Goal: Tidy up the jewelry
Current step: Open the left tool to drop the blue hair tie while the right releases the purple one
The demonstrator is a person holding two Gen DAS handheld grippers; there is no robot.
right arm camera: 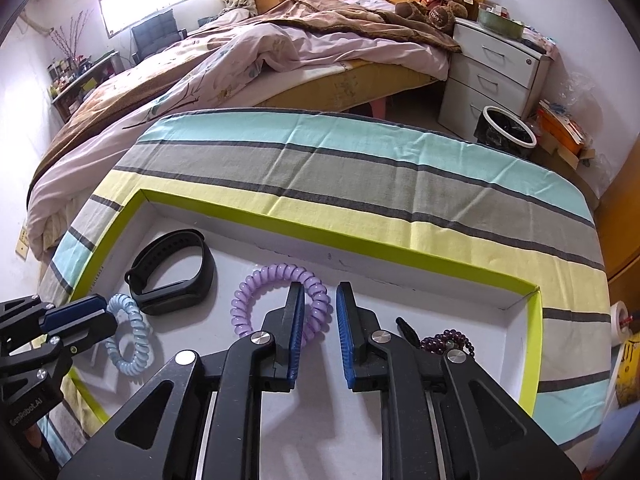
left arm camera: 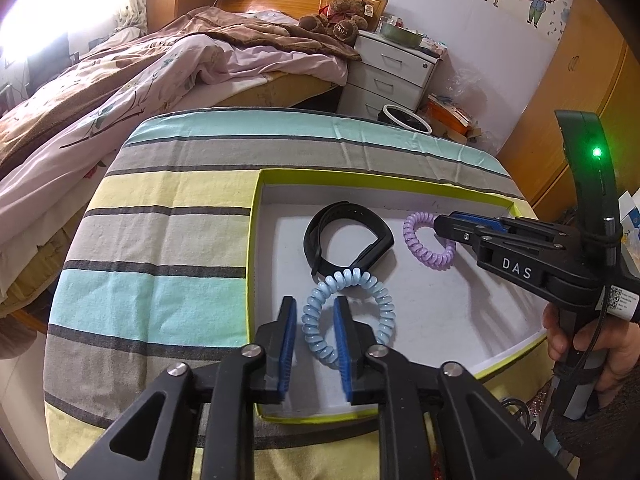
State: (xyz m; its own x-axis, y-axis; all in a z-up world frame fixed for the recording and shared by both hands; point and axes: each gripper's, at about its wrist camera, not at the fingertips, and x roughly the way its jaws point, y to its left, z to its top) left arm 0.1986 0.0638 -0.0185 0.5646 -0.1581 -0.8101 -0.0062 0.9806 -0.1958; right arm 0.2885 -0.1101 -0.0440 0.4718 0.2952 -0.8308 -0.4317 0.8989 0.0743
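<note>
A shallow white box with a lime-green rim (left arm camera: 256,200) (right arm camera: 400,246) lies on the striped cloth. In it lie a black wristband (left arm camera: 346,240) (right arm camera: 172,272), a light-blue coil band (left arm camera: 384,304) (right arm camera: 130,340), a purple coil band (left arm camera: 424,254) (right arm camera: 256,292) and a dark purple bead bracelet (right arm camera: 448,342). My left gripper (left arm camera: 315,308) (right arm camera: 100,320) is open, its fingers straddling the left side of the blue coil. My right gripper (right arm camera: 318,294) (left arm camera: 444,224) is open, over the right side of the purple coil.
The box sits on a table covered in a striped teal, grey and yellow cloth (right arm camera: 360,168). Behind it are a bed (right arm camera: 240,64), a white drawer unit (right arm camera: 492,76) and a black bin (right arm camera: 506,130). A wooden wardrobe (left arm camera: 560,120) stands at the right.
</note>
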